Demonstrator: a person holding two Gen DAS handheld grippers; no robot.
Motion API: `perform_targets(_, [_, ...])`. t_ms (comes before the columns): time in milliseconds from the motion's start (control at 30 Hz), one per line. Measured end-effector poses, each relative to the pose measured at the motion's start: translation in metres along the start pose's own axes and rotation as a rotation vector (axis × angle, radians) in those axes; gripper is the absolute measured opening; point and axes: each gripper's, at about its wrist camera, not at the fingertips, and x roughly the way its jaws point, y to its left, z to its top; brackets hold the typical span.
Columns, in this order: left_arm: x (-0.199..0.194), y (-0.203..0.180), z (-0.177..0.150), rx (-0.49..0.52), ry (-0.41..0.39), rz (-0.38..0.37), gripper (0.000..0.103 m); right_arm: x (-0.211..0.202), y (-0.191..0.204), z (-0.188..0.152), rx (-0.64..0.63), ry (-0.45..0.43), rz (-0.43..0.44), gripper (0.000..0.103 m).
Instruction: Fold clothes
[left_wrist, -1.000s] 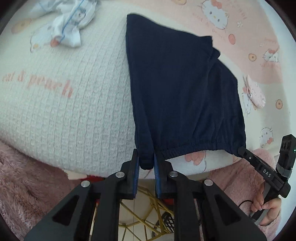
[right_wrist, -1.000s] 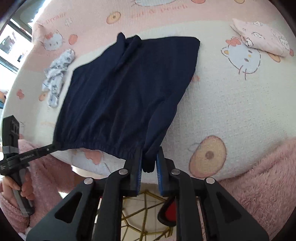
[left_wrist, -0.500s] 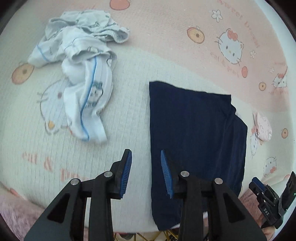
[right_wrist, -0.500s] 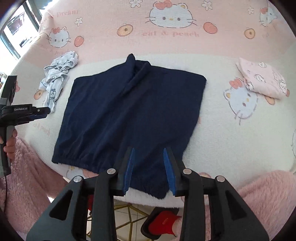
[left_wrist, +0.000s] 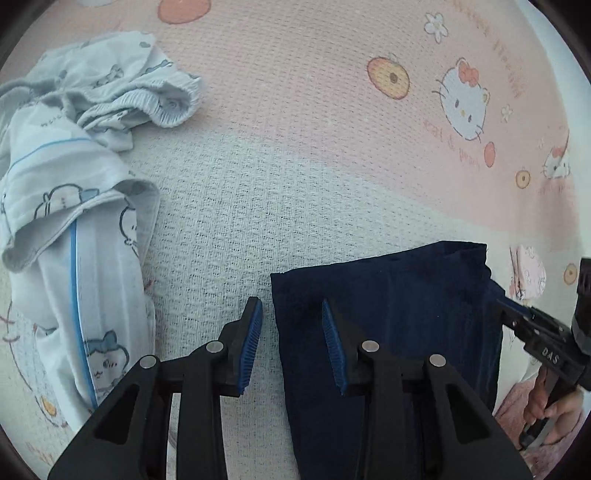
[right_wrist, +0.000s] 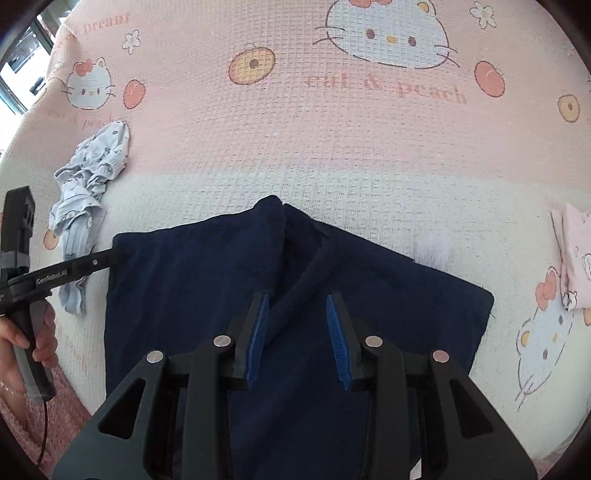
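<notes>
Navy shorts (right_wrist: 369, 295) lie flat on the Hello Kitty bedspread (right_wrist: 332, 147), with a raised fold running down their middle. In the left wrist view the shorts (left_wrist: 388, 306) lie at the lower right. My left gripper (left_wrist: 291, 310) is open and empty, its jaws either side of the shorts' far left corner. My right gripper (right_wrist: 297, 306) is open and empty, low over the middle fold of the shorts. The left gripper also shows in the right wrist view (right_wrist: 107, 256), its tip at the shorts' left corner. The right gripper shows in the left wrist view (left_wrist: 506, 304).
A crumpled pale blue printed garment (left_wrist: 74, 192) lies to the left of the shorts; it also shows in the right wrist view (right_wrist: 88, 192). A folded pink garment (right_wrist: 576, 254) lies at the right. Pink fleece (right_wrist: 55, 424) borders the bed's near edge.
Both grippers let go of the shorts' waistband and opened. The shorts now lie flat on the bed. Both grippers have moved forward over them toward the far edge.
</notes>
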Motion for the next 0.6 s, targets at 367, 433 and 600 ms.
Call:
perform_targets(367, [-0.001, -0.01, 0.018, 0.106, -0.005, 0.161, 0.007, 0.021, 0.017, 0.025, -0.028, -0.037, -0.068, 0.034])
perform_targets(433, [-0.006, -0.004, 0.017, 0.098, -0.014, 0.165, 0.007, 0.015, 0.02, 0.025, -0.042, -0.054, -0.069, 0.034])
perform_targets(600, [0.0, -0.003, 0.011, 0.115, -0.007, 0.184, 0.008, 0.03, 0.056, 0.036, -0.17, -0.07, -0.072, 0.034])
